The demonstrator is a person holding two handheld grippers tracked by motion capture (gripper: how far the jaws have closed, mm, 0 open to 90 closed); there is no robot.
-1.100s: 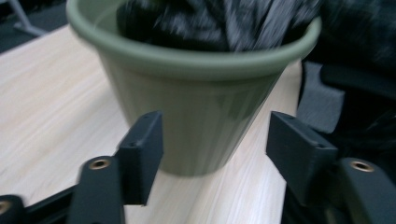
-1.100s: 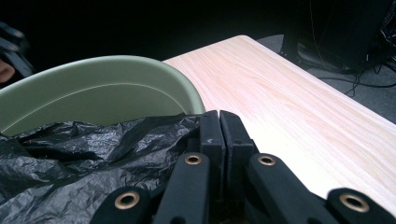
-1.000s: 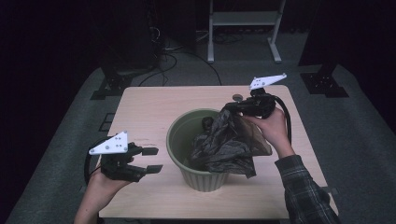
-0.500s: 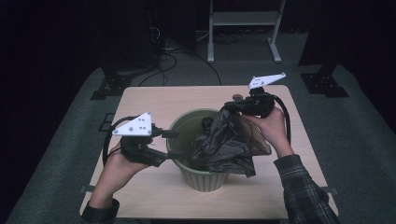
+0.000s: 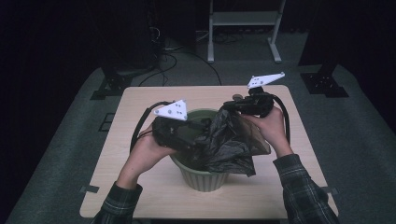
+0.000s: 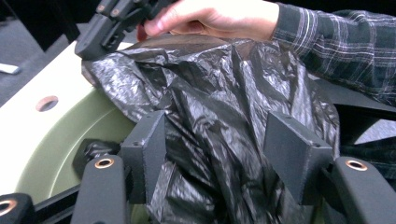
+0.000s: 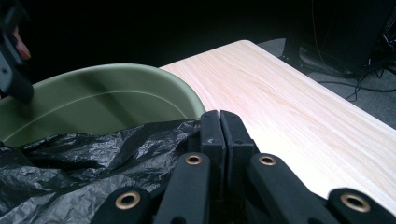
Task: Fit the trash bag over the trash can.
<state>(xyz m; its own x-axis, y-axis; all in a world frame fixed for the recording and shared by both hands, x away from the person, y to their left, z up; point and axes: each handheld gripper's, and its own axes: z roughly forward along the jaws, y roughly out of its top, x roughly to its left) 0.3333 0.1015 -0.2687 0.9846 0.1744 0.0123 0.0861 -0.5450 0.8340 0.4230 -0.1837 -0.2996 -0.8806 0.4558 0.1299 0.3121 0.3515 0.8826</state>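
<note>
Black bag (image 5: 229,144), green bin (image 5: 205,177), plaid sleeve (image 5: 303,196)

From my left gripper (image 6: 219,154) I look along its two black jaws, which rise from the bottom and stand apart. Between and beyond them is a crumpled black plastic bag (image 6: 224,88) — glossy, heavily creased; the pads sit either side of a fold, but I cannot tell whether they press on it. To the left curves the pale green inner wall of a bin (image 6: 70,140), with light tabletop (image 6: 42,88) beyond. At the top, a hand (image 6: 210,16) in a plaid sleeve (image 6: 336,42) holds the other gripper (image 6: 112,23) at the bag's upper edge.
</note>
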